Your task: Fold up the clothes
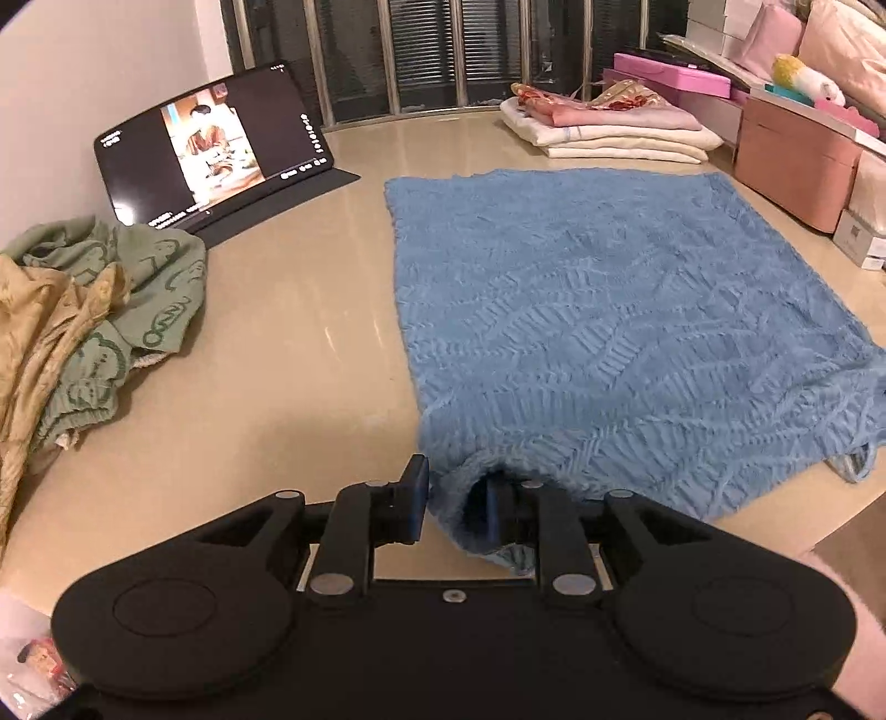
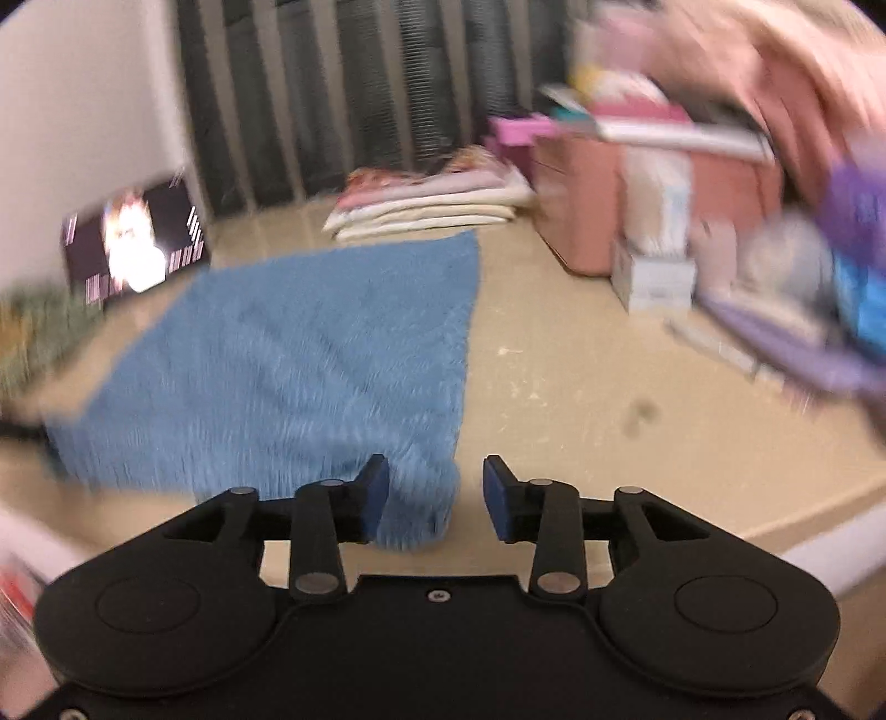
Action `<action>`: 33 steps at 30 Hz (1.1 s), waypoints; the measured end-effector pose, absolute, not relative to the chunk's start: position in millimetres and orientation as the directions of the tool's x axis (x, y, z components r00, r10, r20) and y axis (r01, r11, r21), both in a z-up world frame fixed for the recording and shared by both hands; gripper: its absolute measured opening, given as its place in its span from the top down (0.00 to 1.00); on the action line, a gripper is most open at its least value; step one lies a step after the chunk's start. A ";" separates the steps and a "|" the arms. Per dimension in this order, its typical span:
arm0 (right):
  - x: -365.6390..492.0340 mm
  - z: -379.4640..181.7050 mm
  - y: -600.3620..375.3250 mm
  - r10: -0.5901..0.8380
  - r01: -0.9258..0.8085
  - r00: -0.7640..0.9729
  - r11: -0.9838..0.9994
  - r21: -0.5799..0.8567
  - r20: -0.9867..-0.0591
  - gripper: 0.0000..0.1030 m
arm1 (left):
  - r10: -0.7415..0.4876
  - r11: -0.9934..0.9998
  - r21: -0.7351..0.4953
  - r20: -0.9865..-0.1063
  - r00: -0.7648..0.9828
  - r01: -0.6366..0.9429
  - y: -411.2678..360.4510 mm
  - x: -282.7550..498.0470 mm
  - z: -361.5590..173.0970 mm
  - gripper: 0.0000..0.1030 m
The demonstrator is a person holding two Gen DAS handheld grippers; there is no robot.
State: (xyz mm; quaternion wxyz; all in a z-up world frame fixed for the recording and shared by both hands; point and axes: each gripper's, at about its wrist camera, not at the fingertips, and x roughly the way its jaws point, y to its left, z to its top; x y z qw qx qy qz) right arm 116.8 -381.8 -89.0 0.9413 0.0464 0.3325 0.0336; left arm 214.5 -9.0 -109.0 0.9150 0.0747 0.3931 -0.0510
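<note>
Both grippers were letting go of the blanket (image 1: 609, 310). The left gripper (image 1: 457, 507) and right gripper (image 2: 436, 493) were spread. Next, grab corners again.

a lit tablet (image 1: 216, 149) leans against the wall; pink boxes (image 1: 792, 166), perhaps storage, opposite.

Beige floor (image 1: 288, 310), white wall (image 1: 83, 72) (dark blinds (image 1: 432, 50)).

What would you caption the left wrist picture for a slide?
Left gripper, jaws parted around a near corner of the blue blanket spread on the floor, unfolded clothes heaped at left.
</note>
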 end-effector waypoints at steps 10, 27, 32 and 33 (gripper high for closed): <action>145.9 -100.5 -319.9 -0.211 -0.052 0.773 0.919 -0.391 -0.598 0.60 | -0.043 0.985 0.086 -0.728 0.684 0.153 -7.8 216.0 -109.8 0.79; 125.7 -125.8 -296.2 -0.293 -0.068 0.838 0.781 -0.621 -0.461 0.55 | -0.063 0.988 0.054 -0.726 0.685 0.148 0.7 214.7 -110.9 0.78; 119.3 -129.0 -298.4 -0.300 -0.078 0.845 0.750 -0.657 -0.442 0.54 | -0.061 0.987 0.059 -0.726 0.685 0.151 0.2 215.3 -111.2 0.78; 118.8 -130.5 -296.5 -0.298 -0.083 0.851 0.736 -0.671 -0.432 0.54 | -0.059 0.986 0.066 -0.724 0.687 0.154 -0.8 215.3 -111.3 0.78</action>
